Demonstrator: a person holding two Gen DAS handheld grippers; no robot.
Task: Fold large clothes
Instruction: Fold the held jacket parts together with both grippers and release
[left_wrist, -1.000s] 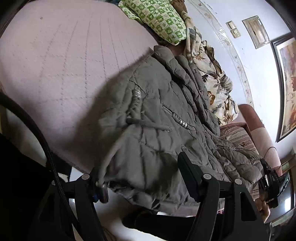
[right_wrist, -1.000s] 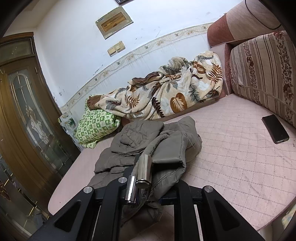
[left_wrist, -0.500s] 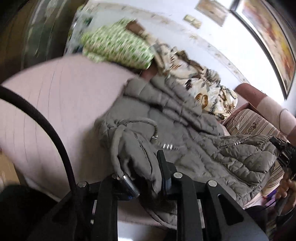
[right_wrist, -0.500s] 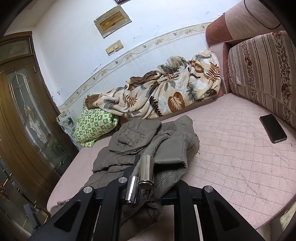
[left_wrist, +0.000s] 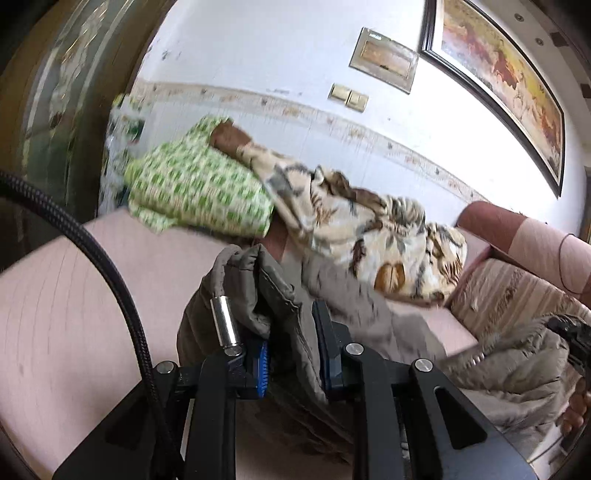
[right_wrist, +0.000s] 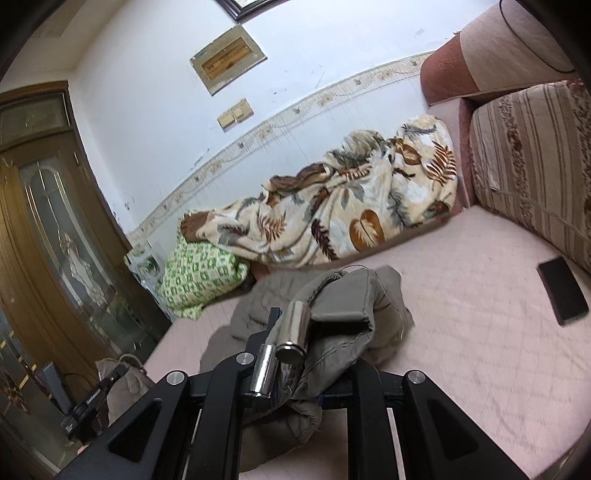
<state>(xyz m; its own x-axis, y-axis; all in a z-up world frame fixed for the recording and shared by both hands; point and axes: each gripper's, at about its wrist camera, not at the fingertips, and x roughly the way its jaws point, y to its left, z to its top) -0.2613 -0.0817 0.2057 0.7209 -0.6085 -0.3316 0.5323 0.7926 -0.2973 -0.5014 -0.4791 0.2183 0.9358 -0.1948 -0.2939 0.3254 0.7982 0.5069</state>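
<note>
The left gripper (left_wrist: 291, 347) is clamped on a hem of the olive-grey quilted puffer jacket (left_wrist: 369, 325); at three o'clock the right gripper (right_wrist: 314, 365) pinches another edge. The jacket sags between them over the pink quilted bed (right_wrist: 480, 332) — best to lift evenly, keeping the cloth taut, before laying the fold.

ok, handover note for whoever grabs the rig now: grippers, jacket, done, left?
Left gripper: jaws shut on a bunched edge of the grey jacket.
Right gripper: jaws shut on another part of the jacket.
The jacket is raised at both grips, the rest trailing on the pink quilted bed. A phone lies near the striped cushion.
Done: both grips taken.
Left: no neat fold shows yet; spread it out, then fold.
</note>
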